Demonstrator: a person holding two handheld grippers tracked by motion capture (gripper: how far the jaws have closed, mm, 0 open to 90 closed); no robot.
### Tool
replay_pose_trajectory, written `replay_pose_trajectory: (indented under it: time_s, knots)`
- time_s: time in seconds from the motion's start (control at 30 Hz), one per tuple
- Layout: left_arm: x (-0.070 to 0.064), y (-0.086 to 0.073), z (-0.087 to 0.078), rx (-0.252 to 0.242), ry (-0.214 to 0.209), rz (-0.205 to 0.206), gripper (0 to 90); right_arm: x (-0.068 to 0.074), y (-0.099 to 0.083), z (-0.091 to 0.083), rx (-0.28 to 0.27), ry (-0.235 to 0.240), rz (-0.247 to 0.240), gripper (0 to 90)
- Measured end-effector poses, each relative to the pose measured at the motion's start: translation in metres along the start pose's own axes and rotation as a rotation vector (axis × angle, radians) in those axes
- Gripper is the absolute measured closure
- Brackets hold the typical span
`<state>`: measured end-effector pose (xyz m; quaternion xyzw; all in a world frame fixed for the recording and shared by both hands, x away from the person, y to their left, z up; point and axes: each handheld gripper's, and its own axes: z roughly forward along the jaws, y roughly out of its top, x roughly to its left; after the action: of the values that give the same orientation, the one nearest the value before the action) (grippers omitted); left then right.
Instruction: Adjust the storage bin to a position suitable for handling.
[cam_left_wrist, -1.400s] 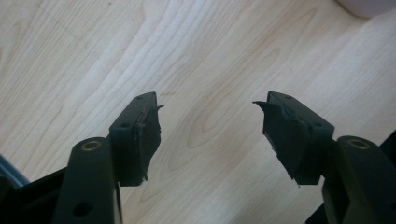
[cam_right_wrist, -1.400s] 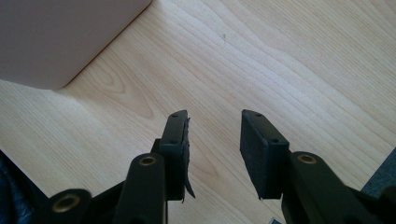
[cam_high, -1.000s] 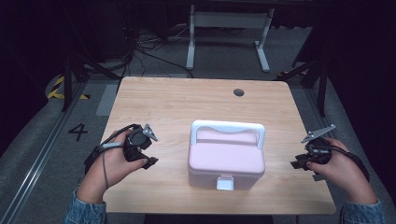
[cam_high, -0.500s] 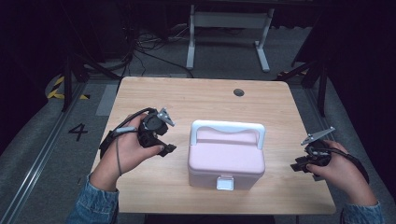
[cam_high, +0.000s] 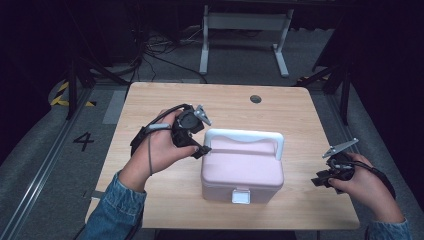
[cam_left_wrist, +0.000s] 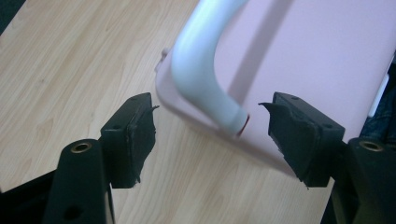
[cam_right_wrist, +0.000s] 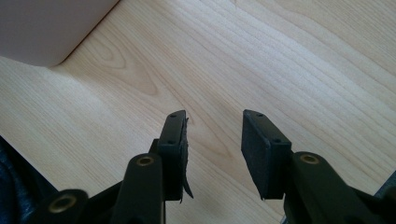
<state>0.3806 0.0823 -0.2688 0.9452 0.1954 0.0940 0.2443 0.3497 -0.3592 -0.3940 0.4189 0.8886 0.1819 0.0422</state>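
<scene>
Pale wood grain runs across the desk (cam_high: 150, 100), and near its middle, toward the person's edge, sits a pink box (cam_high: 242, 170) with a white carry handle (cam_high: 245, 135) folded along its far side and a white latch (cam_high: 241, 196) on the front face. The lid looks shut and the latch appears fastened, so nothing of the work on the box seems done yet.

At the left, the left tongs (cam_high: 198, 146) are at the box's near-left corner, where the handle's end meets its pivot. In the left gripper view the left tongs (cam_left_wrist: 210, 126) stand wide open, one jaw over bare wood and the other over the pink lid, with the curved handle end (cam_left_wrist: 205, 79) between them but untouched. My reading is that this is the approach to a grasp on the handle; closing and lifting are still to come.

At the right, the right tongs (cam_high: 320, 179) rest low over the desk, well apart from the box's right side. In the right gripper view the right tongs (cam_right_wrist: 212, 140) are partly open and hold nothing, with only a corner of the box (cam_right_wrist: 42, 28) at upper left. The latch remains unhandled.
</scene>
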Motion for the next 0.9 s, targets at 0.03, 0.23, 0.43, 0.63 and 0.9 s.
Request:
replay_pose_trajectory:
  time_s: [0.03, 0.23, 0.43, 0.63, 0.9]
  knots:
    - [0.000, 0.003, 0.002, -0.002, -0.003, 0.000, 31.9, 0.000, 0.000, 0.000, 0.000, -0.001, 0.000, 62.4]
    - [0.003, 0.017, 0.015, 0.000, -0.014, 0.009, 31.3, 0.000, -0.001, 0.001, 0.000, 0.002, 0.002, 62.2]
    - [0.003, 0.025, 0.027, -0.007, -0.018, 0.017, 37.6, 0.001, -0.001, 0.001, -0.001, 0.005, -0.004, 62.1]
    - [0.000, 0.028, 0.032, 0.018, 0.023, 0.042, 54.4, 0.001, 0.000, 0.002, 0.002, 0.002, -0.010, 62.0]
    - [0.000, 0.028, 0.024, 0.015, 0.028, 0.061, 66.5, 0.002, 0.000, 0.002, 0.003, 0.002, -0.015, 61.8]
